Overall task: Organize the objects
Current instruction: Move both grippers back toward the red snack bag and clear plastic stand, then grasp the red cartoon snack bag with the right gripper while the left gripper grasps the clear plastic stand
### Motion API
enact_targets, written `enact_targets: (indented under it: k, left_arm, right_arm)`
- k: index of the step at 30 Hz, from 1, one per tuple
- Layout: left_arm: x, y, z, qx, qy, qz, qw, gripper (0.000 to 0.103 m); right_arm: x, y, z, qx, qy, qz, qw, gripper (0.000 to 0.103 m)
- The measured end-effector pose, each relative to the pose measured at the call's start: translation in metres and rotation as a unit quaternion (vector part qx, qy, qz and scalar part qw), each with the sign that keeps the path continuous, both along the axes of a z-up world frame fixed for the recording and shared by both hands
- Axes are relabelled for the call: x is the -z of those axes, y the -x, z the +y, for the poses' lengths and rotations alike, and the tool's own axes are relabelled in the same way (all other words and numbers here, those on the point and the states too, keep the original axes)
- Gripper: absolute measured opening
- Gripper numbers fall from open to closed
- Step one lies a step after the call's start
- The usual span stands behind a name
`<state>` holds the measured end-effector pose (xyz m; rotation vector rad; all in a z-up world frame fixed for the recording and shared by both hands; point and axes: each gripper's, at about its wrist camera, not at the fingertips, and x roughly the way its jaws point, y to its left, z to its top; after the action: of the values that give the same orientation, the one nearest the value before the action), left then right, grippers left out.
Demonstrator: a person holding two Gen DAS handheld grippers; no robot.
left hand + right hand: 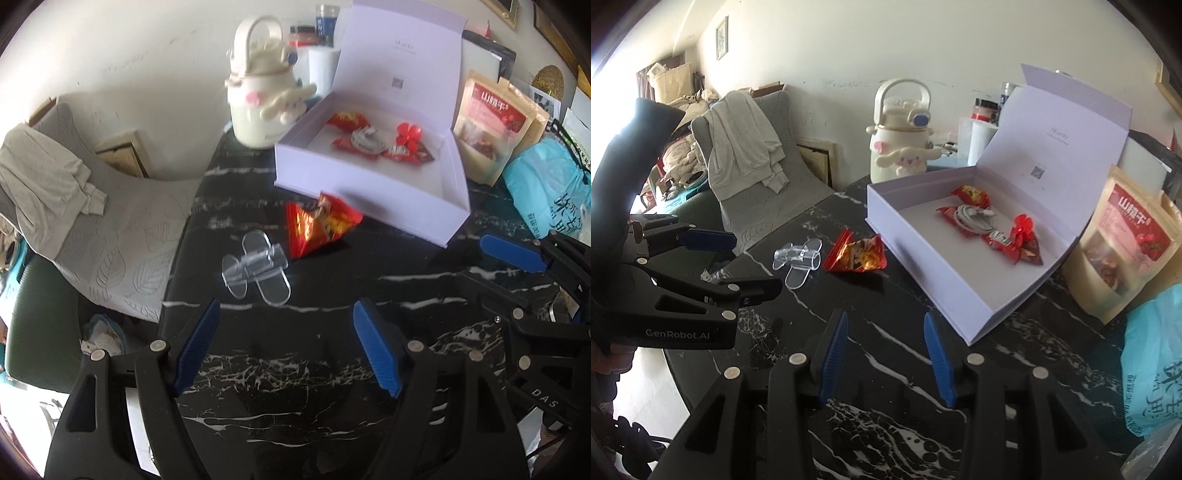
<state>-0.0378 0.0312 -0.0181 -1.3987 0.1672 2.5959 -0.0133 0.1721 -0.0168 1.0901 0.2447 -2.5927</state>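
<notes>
1. Both grippers hang empty over the black marble table (303,369): the left gripper (286,347) has its blue fingers wide apart, and the right gripper (884,356) has its fingers apart too.
2. The red snack packet (319,225) lies on the table just in front of the open white box (945,295), beside a clear plastic clip (256,267).
3. The packet looks light, crinkly and slippery, likely to crush; pinching a sealed edge seems safest.
4. The clip looks stiff, smooth and glassy, so its middle bar is the probable hold.
5. Inside the matte cardboard box lie more red packets, a coiled white cable (971,218) and a red flower clip (408,133).
</notes>
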Motion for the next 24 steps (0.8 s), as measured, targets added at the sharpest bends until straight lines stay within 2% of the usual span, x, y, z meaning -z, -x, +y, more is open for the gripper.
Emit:
enact_targets:
  k: [10,24]
  left_arm:
    - [0.029,0.019,-0.016,-0.007,-0.009,-0.030,0.9995,0.074]
    - [0.049,0.059,-0.029,-0.021,0.000,-0.057,0.9982,0.074]
  right_arm:
    - [0.023,0.023,-0.016,-0.019,0.002,-0.019,1.000,0.043]
    - [0.041,0.071,-0.027,-0.036,0.014,-0.041,0.998,0.048]
